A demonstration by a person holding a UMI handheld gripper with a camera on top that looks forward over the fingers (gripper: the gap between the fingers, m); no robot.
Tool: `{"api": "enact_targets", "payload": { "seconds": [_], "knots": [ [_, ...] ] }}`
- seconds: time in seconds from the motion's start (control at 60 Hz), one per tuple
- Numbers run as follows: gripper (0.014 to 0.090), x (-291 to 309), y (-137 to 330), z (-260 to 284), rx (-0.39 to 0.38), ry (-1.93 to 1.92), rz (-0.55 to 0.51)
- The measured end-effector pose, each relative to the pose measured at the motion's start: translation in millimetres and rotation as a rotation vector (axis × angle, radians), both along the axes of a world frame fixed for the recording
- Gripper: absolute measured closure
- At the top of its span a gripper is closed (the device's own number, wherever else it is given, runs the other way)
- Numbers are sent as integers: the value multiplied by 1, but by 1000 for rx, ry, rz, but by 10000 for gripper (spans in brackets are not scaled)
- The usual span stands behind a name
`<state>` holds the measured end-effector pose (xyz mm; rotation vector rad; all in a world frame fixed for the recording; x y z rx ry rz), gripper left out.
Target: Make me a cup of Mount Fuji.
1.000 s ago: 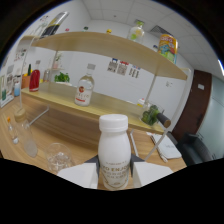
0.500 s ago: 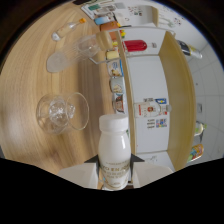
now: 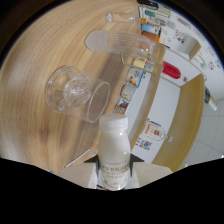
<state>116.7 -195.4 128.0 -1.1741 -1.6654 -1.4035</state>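
The gripper (image 3: 114,172) is clamped on a white milk bottle (image 3: 114,150), both pale fingers (image 3: 80,172) pressing its lower body from either side; the bottle rises from between them toward 12 o'clock, its white cap on, its label only partly readable and its base hidden behind the dark lower edge of the view. The whole scene appears rolled sideways, so the wooden counter (image 3: 40,85) fills the side from 8 to 12 o'clock and the white wall and shelves run down from 1 to 4 o'clock. Just beyond the cap, at about 11 o'clock, stands a clear glass tumbler (image 3: 80,94) with a cut, faceted base, its rim close to the cap though not visibly touching it. Bare wood lies open around the tumbler toward 9 and 10 o'clock, all the way to the dark round border of the view. Farther on, toward 12 o'clock, a second clear glass (image 3: 115,42) is smeared by motion, and its outline is hard to fix. Beyond it, at 1 o'clock, a row of small bottles and cartons (image 3: 137,62) lines the back edge of the counter, too blurred to name one by one. A red object (image 3: 171,70) sits on the white surface at 2 o'clock, and a wooden shelf edge (image 3: 187,120) curves away at 3 o'clock, cut off by the border.
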Motion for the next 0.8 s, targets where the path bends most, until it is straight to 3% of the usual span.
{"api": "enact_targets", "payload": {
  "seconds": [0.183, 0.467, 0.617, 0.8],
  "knots": [
    [570, 1, -5, 24, 29, 224, -24],
    [563, -5, -22, 96, 87, 1236, -97],
    [564, 8, -15, 66, 54, 1656, -256],
    [565, 19, -2, -4, -23, 1855, -391]
  ]
}}
